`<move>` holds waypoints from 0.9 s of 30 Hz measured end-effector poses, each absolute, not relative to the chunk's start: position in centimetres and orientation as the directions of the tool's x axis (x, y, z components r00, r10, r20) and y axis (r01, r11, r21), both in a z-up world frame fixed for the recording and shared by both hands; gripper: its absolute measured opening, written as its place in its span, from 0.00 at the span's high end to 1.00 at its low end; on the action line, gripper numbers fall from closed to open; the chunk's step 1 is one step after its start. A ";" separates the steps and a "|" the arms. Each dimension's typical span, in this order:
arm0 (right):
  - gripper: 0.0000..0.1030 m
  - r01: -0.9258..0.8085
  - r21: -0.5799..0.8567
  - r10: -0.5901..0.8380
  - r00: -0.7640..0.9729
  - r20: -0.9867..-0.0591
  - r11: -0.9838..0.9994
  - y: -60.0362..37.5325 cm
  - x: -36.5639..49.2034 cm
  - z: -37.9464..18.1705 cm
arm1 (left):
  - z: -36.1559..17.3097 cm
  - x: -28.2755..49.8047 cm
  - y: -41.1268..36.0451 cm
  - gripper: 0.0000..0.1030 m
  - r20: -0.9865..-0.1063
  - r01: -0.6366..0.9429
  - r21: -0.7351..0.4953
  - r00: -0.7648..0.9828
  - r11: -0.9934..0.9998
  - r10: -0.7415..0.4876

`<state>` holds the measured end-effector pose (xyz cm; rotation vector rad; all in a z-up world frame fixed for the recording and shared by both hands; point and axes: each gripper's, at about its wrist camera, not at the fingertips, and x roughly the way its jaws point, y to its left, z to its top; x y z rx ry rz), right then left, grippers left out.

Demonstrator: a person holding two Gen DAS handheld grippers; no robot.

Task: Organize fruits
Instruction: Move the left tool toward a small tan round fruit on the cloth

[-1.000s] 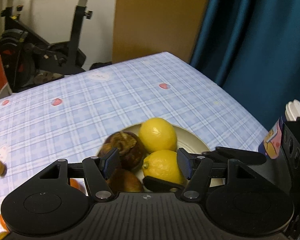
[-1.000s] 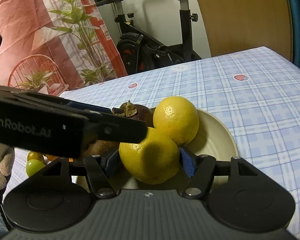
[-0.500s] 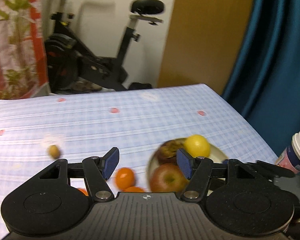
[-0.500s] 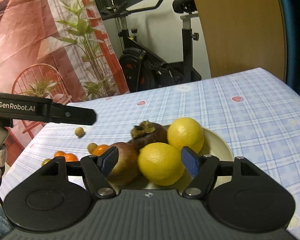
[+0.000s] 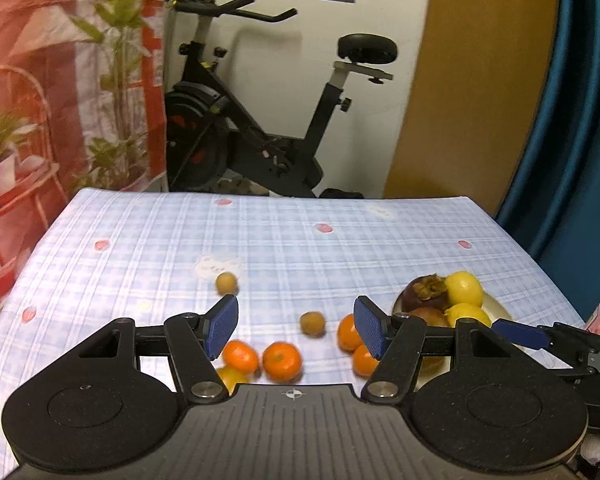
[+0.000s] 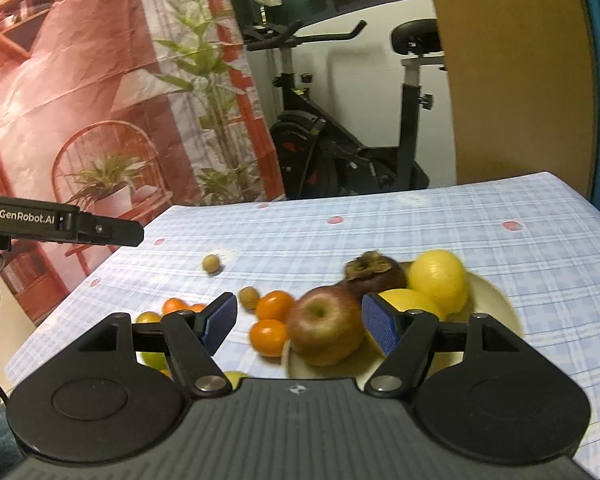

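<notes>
The left gripper is released, its jaws parted with nothing between the pads, above loose tangerines on the checked tablecloth. The right gripper is likewise unclenched and empty. In the right wrist view the cream plate sits at about 3 o'clock, holding a red apple, two lemons and a dark mangosteen. Two small brown fruits lie apart near 11 o'clock.
</notes>
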<state>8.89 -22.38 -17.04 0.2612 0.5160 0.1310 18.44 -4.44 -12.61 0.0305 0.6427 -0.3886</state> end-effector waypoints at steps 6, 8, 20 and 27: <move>0.30 -0.107 0.266 0.226 0.850 -0.475 0.958 -20.0 8.7 -17.0 | -13.5 17.6 -2.4 0.35 -0.591 0.359 -0.121 0.723 0.925 -0.358; 0.30 -0.119 0.260 0.237 0.840 -0.488 0.958 -19.2 8.8 -17.3 | -13.9 17.3 -1.8 0.35 -0.588 0.354 -0.128 0.725 0.926 -0.358; 0.30 -0.172 0.212 0.264 0.787 -0.557 0.962 -16.2 9.4 -19.0 | -15.6 17.3 1.6 0.37 -0.593 0.300 -0.178 0.728 0.937 -0.345; 0.30 -0.173 0.207 0.263 0.774 -0.576 0.963 -16.0 9.1 -19.6 | -16.5 17.4 1.2 0.37 -0.609 0.308 -0.188 0.709 0.933 -0.357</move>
